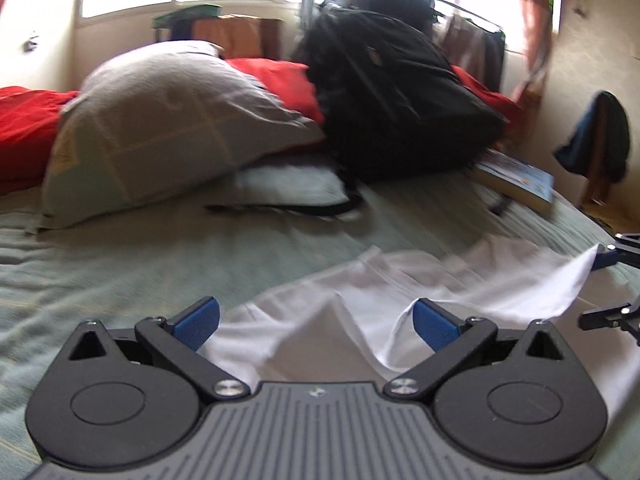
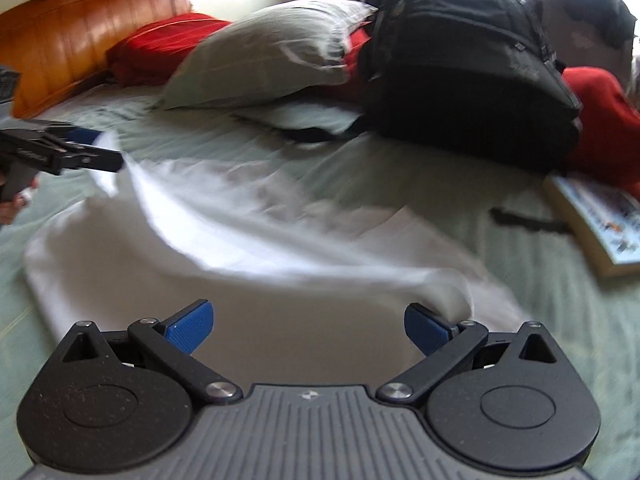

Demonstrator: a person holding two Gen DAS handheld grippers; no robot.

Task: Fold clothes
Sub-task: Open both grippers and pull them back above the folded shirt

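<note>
A white garment lies rumpled on the grey-green bedcover. In the left wrist view my left gripper stands open, and a raised fold of the cloth sits between its blue pads. The right gripper shows at the right edge, at a lifted corner of the garment. In the right wrist view the garment spreads under and ahead of my open right gripper. The left gripper reaches in from the left at a raised cloth edge, with a hand behind it. Both views are blurred.
A grey pillow and a black backpack lie at the far side of the bed, over red bedding. A book rests at the backpack's right. A wooden headboard stands at the left. A black strap trails on the cover.
</note>
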